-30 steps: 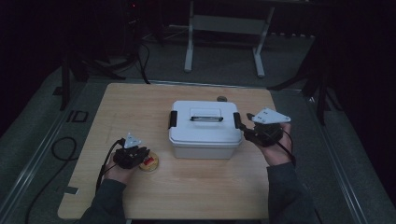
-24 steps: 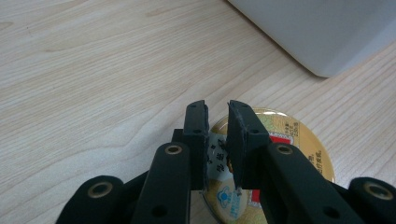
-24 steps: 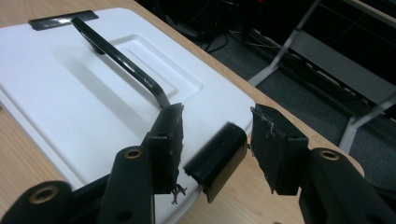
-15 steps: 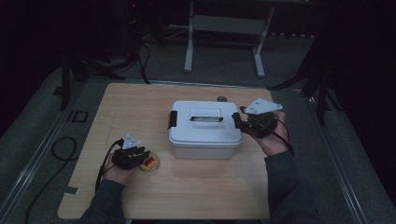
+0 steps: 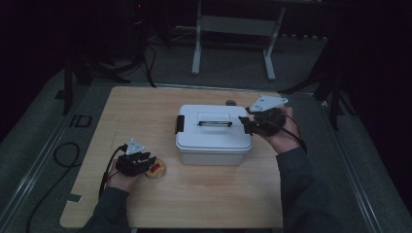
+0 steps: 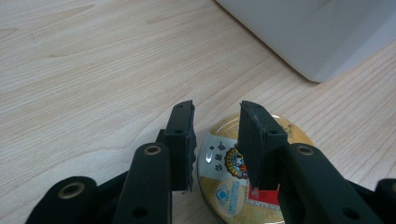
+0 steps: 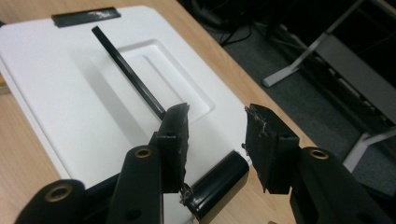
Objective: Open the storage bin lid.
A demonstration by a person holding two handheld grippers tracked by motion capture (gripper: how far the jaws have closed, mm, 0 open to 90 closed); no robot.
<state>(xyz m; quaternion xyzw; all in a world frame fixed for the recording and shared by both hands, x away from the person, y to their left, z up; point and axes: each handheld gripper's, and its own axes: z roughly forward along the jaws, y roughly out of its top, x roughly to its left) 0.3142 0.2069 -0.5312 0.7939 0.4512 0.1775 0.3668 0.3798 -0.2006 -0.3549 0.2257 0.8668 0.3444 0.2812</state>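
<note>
Status note, first pass. White lidded storage box (image 5: pixel 214 133) sits mid-table w/ lid on and black carry handle (image 5: pixel 214 123) folded flat. Round gold tin (image 5: pixel 156 169) lies flat on the wooden table (image 5: pixel 145 111), at approx 8 o'clock from the box, well apart from it.

L gripper (image 5: pixel 147 160): my jaws stand part-open just above the tin and have just been opening. In the left gripper view the tin (image 6: pixel 233 172) shows in the gap and under the right-hand jaw; pads not pressing on it. Reads as released, tin set down or not yet picked up; cannot say which.

R gripper (image 5: pixel 247 124): at 3 o'clock side of the box, over the black side latch (image 7: pixel 217 189). Jaws have just been closing, yet a clear gap remains; the latch sits low between them, near the left-hand jaw, no firm pinch seen. So: loose, nothing grasped.

Progress, my judgement: early. Lid not lifted; far latch (image 5: pixel 180 124) at 9 o'clock side looks down, too small to be sure. Tin outside the box.

Left to do, prob.: flip both latches, raise lid, place tin inside, close. Risk: latch slipping off the pad edge if the pinch lands off-centre.
</note>
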